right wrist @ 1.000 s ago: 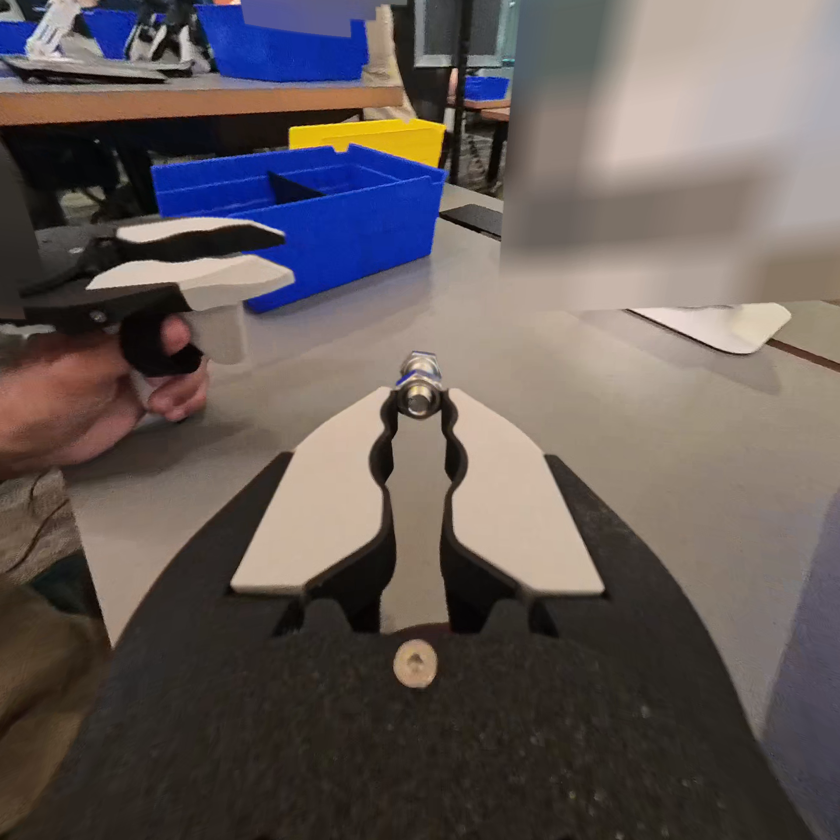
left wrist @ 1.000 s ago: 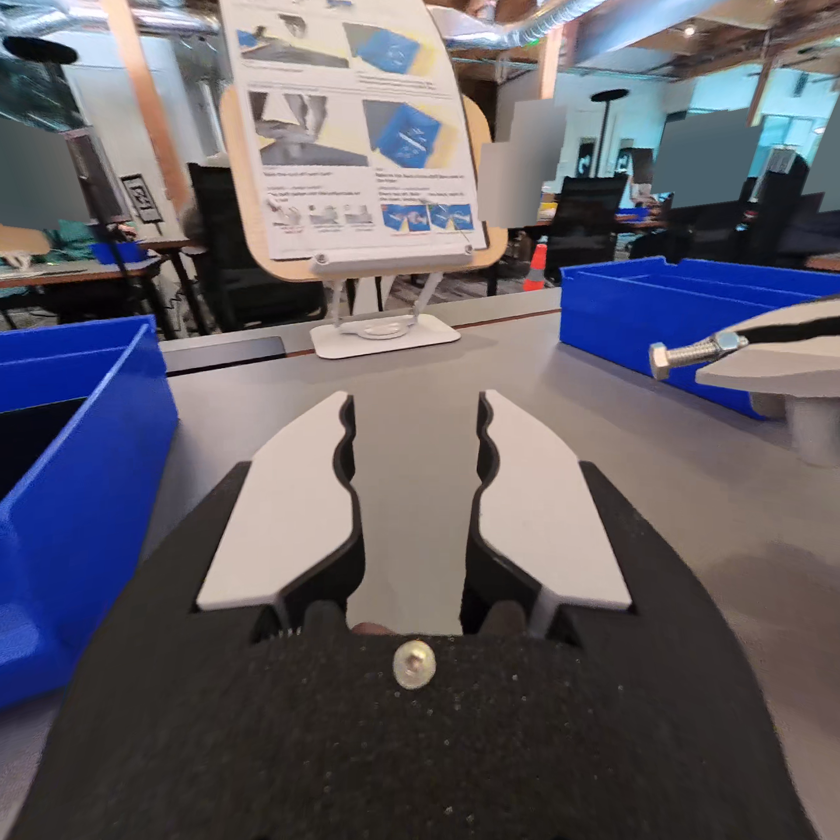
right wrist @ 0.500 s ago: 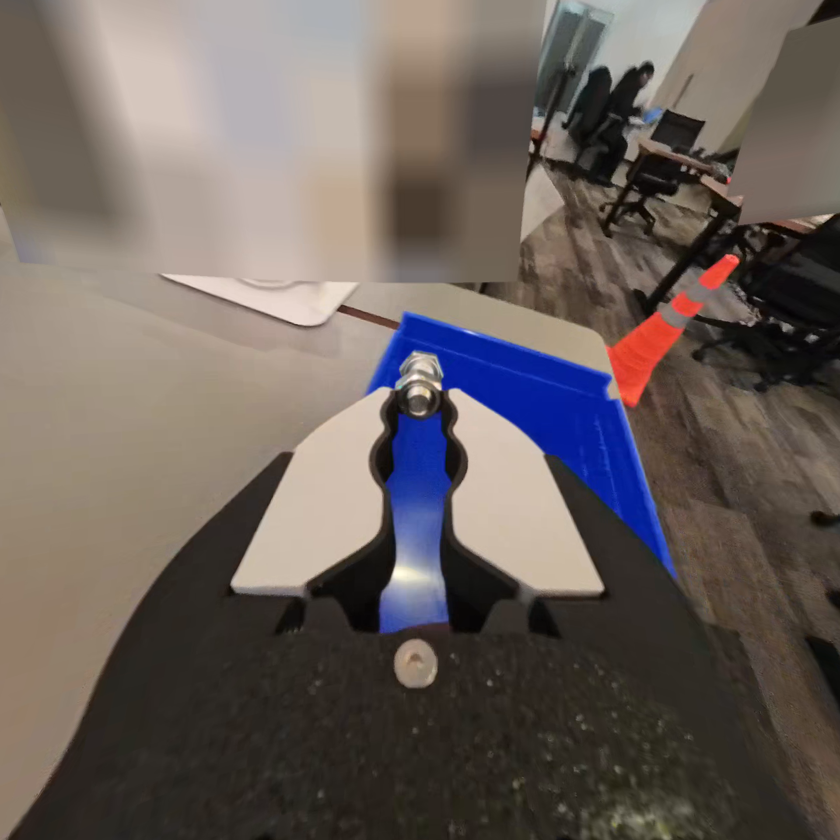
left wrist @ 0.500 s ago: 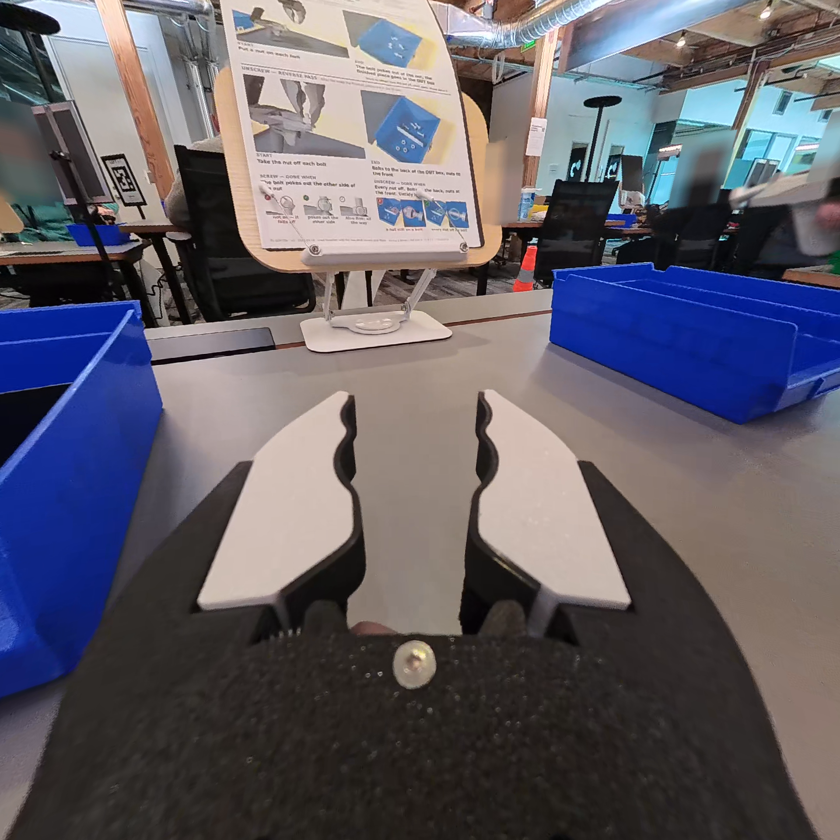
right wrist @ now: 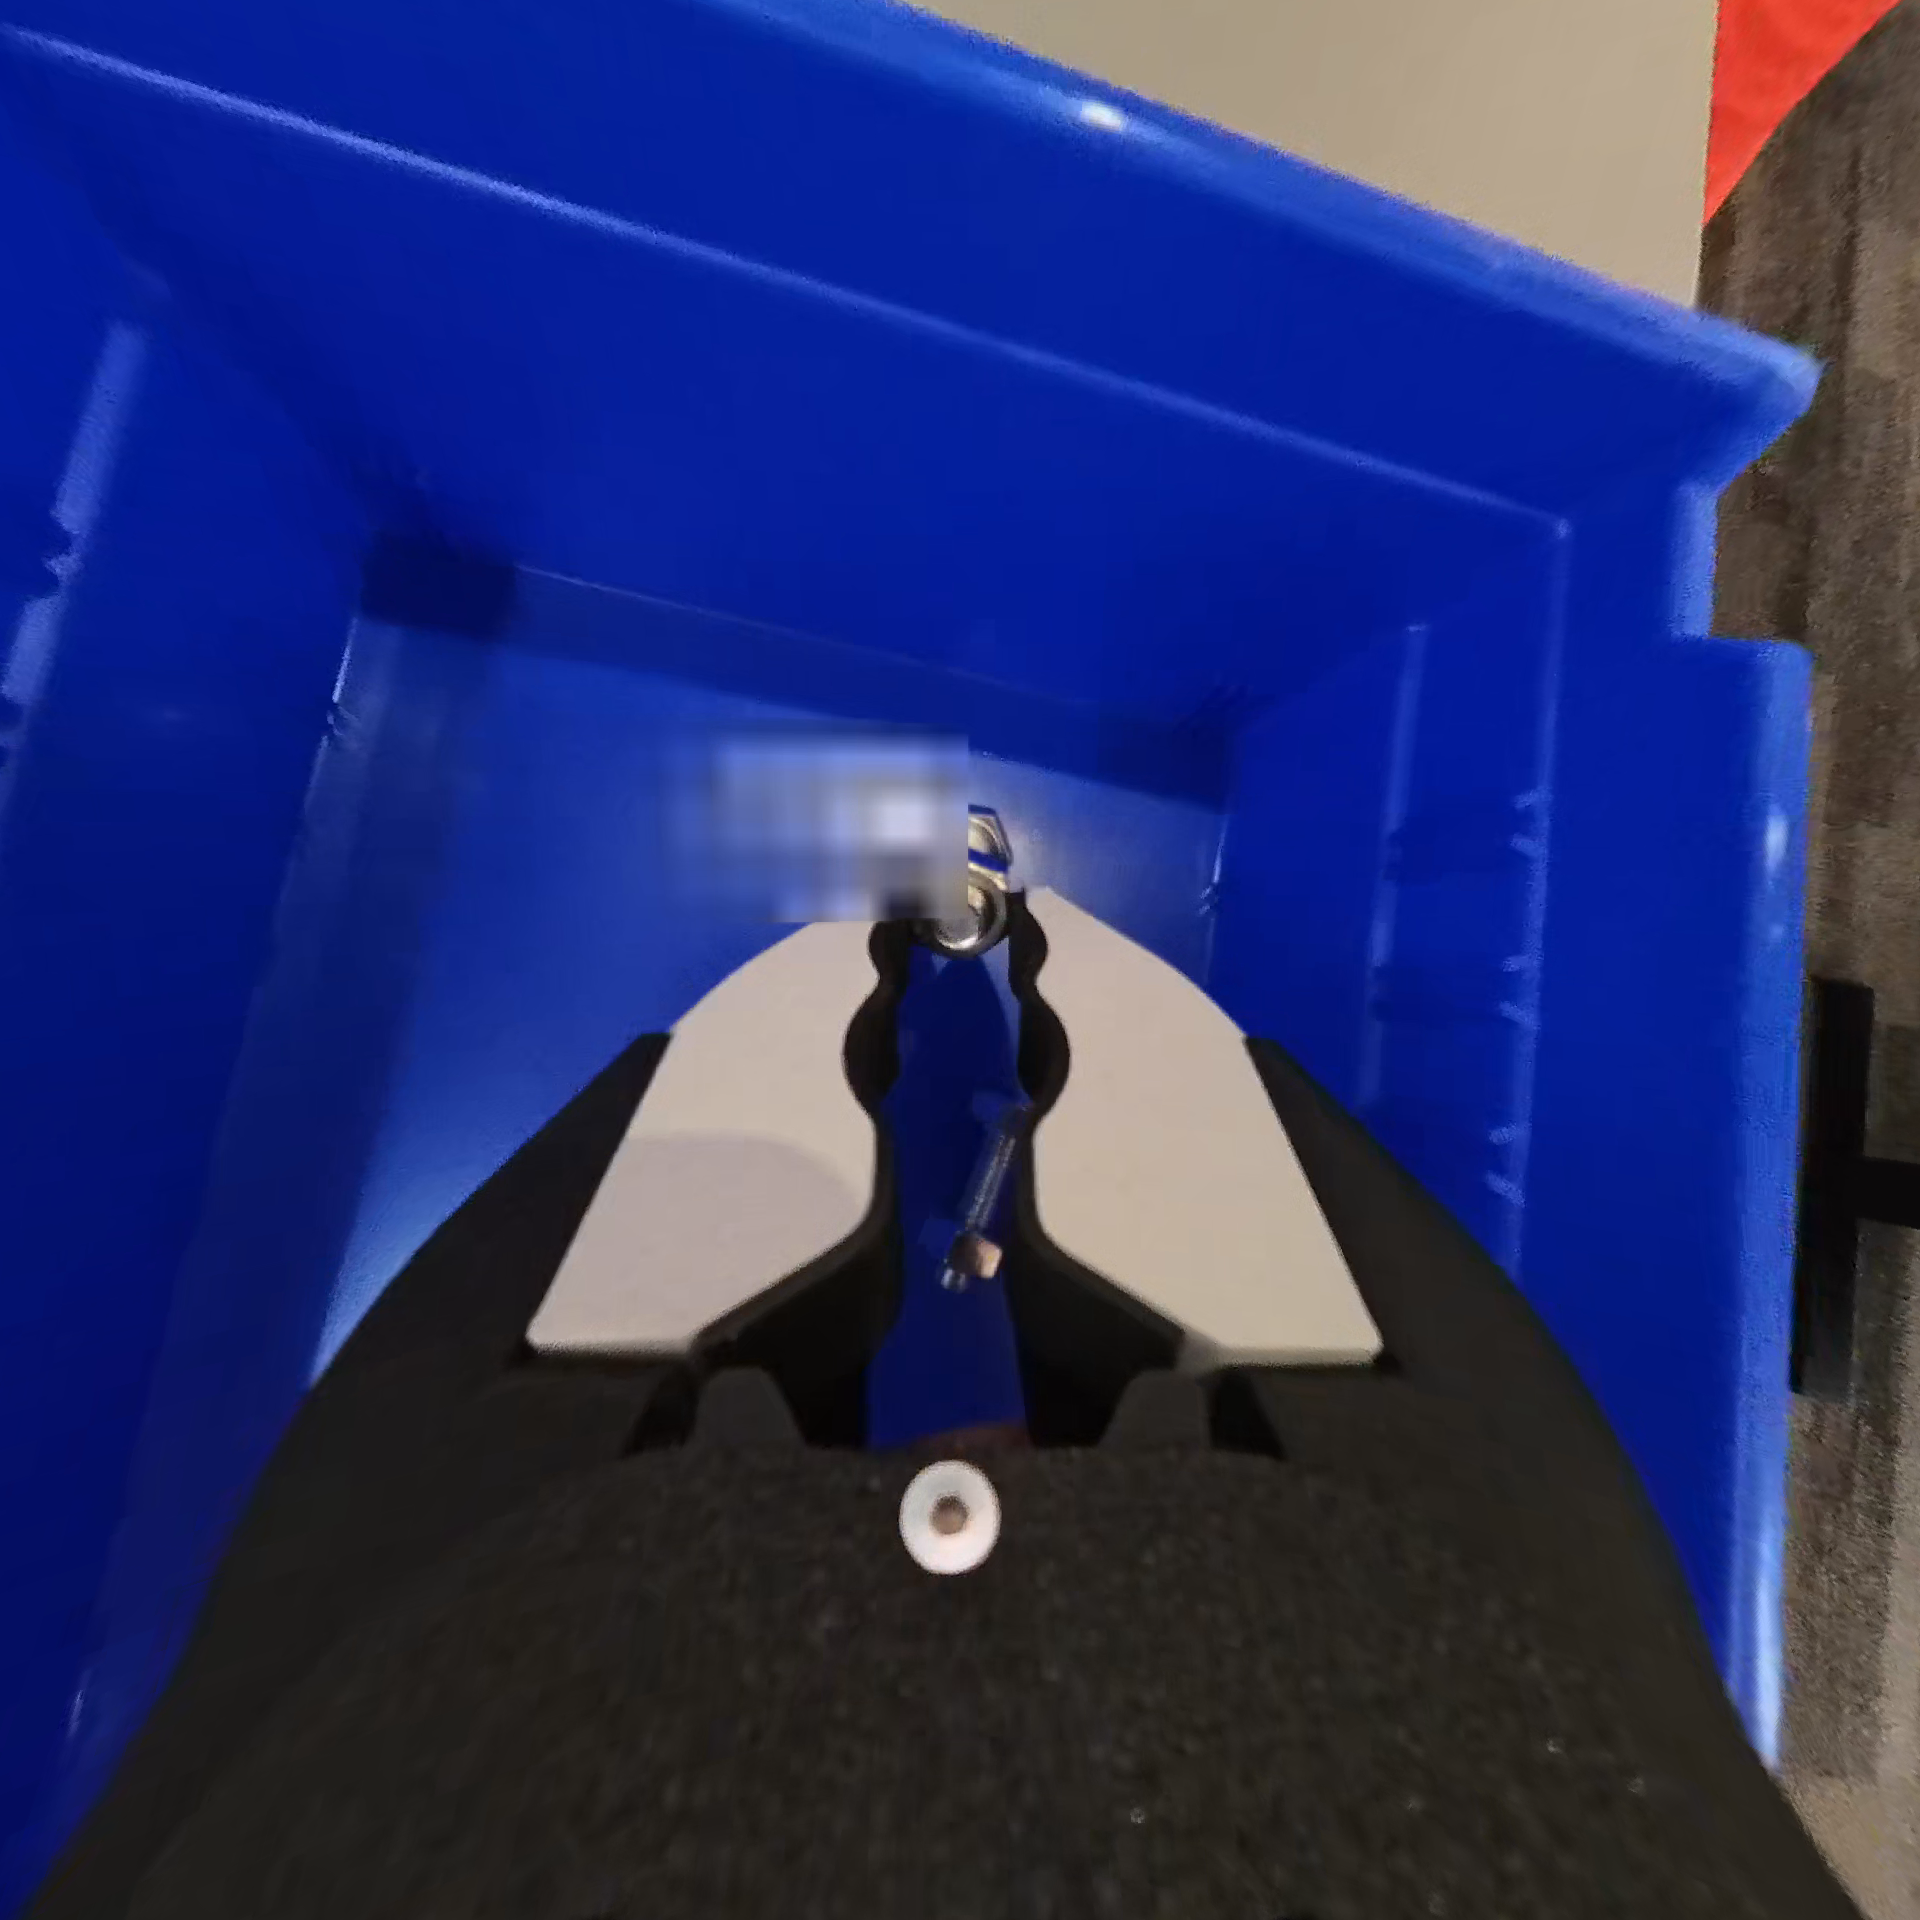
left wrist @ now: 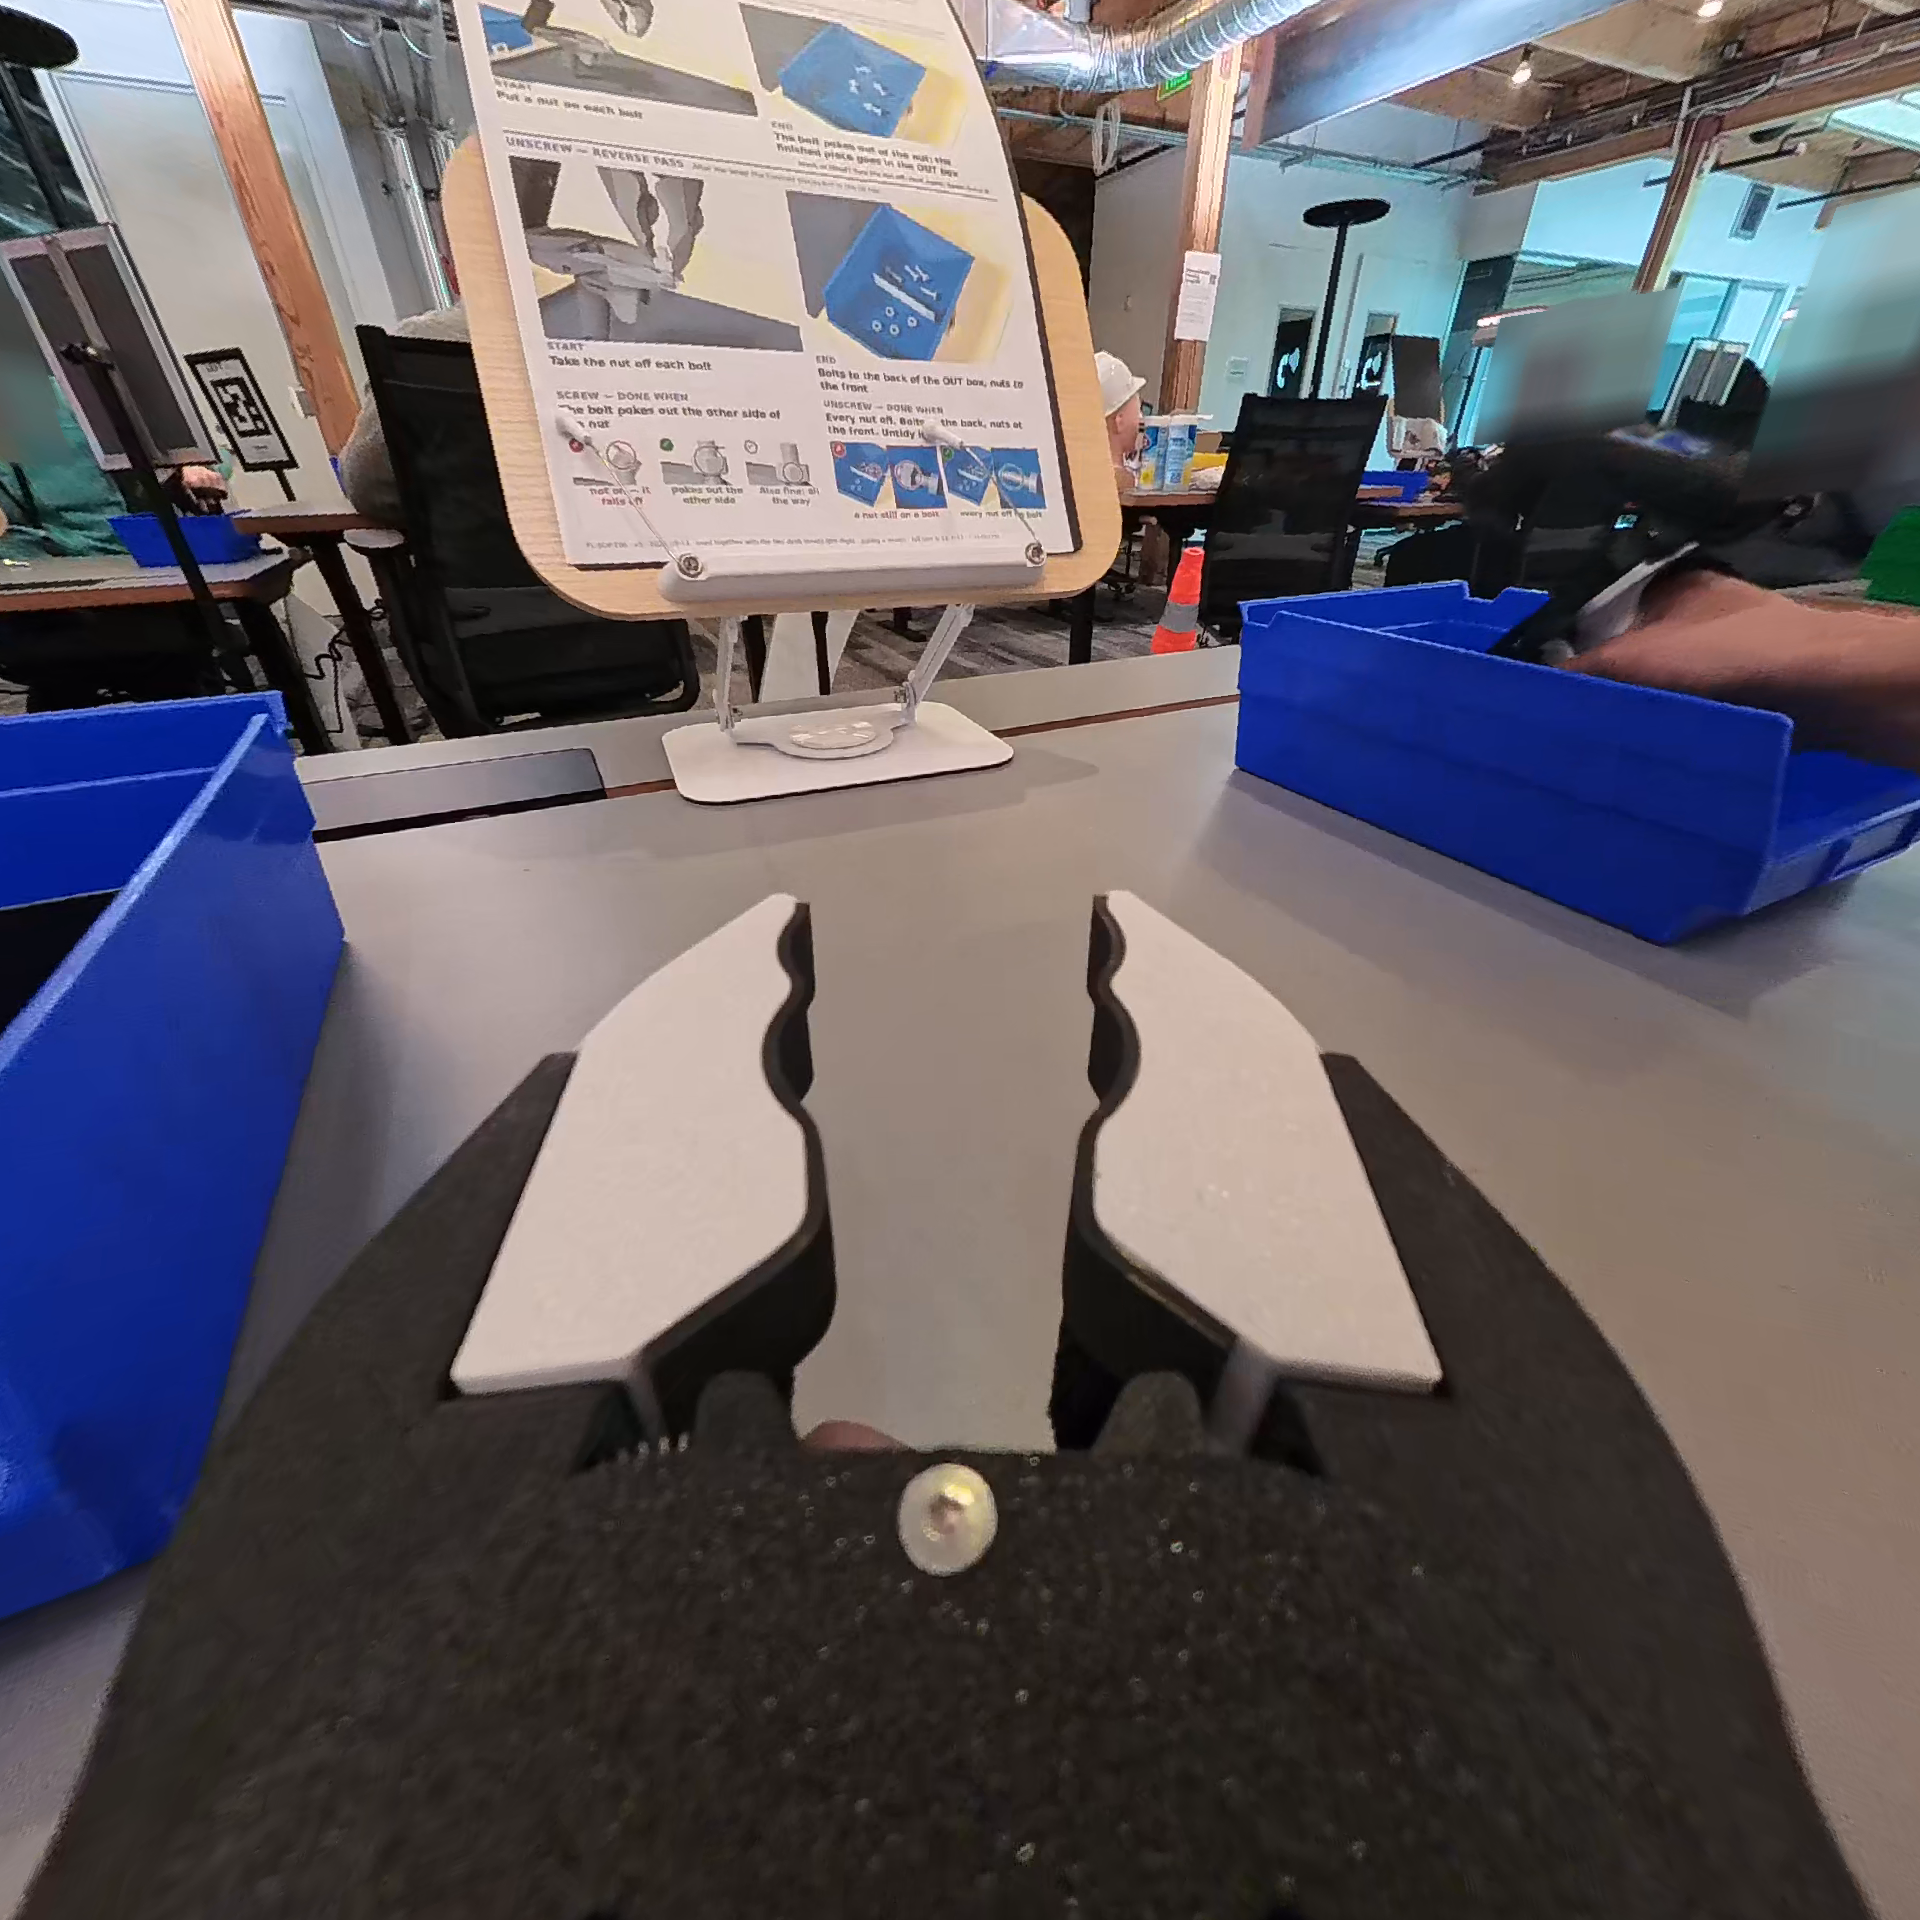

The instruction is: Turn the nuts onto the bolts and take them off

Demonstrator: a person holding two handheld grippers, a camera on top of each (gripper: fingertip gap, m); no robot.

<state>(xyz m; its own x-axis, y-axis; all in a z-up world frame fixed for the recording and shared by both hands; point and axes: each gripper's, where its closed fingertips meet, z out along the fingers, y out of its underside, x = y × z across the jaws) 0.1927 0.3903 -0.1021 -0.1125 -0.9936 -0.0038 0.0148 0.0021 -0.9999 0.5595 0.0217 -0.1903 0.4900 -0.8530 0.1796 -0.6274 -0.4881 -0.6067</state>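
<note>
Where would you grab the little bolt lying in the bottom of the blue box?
Probably the lying bolt by its threaded middle, from straight above, fingers across it: it lies flat, and the blue box walls block the sides.

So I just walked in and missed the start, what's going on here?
A person works two handheld claws at a grey table. The right claw pinches a small silver bolt with its nut, reaching down into a blue plastic bin where another silver bolt already lies. The left claw is open and empty above the table.
</note>
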